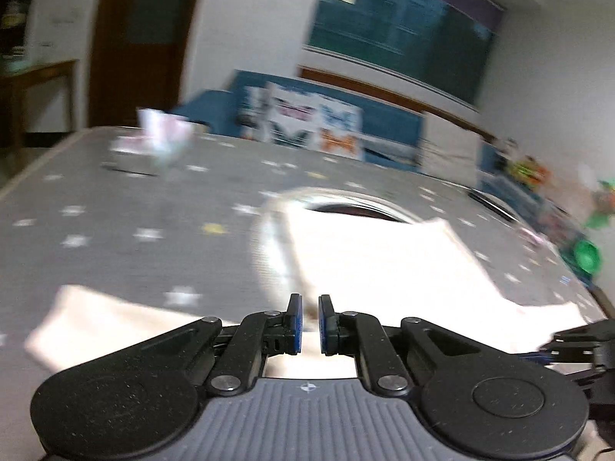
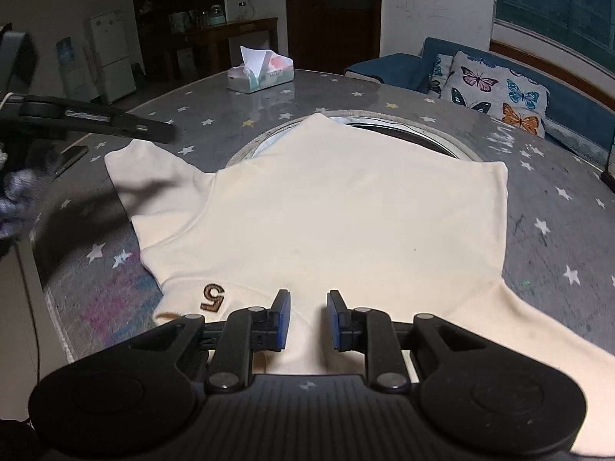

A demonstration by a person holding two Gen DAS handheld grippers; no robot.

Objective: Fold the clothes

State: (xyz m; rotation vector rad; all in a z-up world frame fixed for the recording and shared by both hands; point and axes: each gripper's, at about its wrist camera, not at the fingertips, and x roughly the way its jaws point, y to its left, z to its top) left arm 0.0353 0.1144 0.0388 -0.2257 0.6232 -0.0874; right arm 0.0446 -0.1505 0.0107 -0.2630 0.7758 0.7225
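Observation:
A cream shirt (image 2: pixel 346 215) with a brown "5" (image 2: pixel 212 297) lies spread on the grey star-patterned table (image 2: pixel 557 223). One sleeve (image 2: pixel 142 169) reaches out to the left. My right gripper (image 2: pixel 307 320) is open just above the shirt's near edge, holding nothing. My left gripper (image 1: pixel 310 324) is open with a narrow gap, low over the cream shirt (image 1: pixel 384 261), empty; its view is blurred. The left gripper also shows at the left of the right wrist view (image 2: pixel 96 121), raised above the table.
A tissue box (image 2: pixel 259 71) stands at the table's far side. A round inset (image 2: pixel 384 130) sits in the table's middle, partly under the shirt. A phone (image 2: pixel 71 157) lies at the left edge. A blue sofa with butterfly cushions (image 2: pixel 496 88) is behind.

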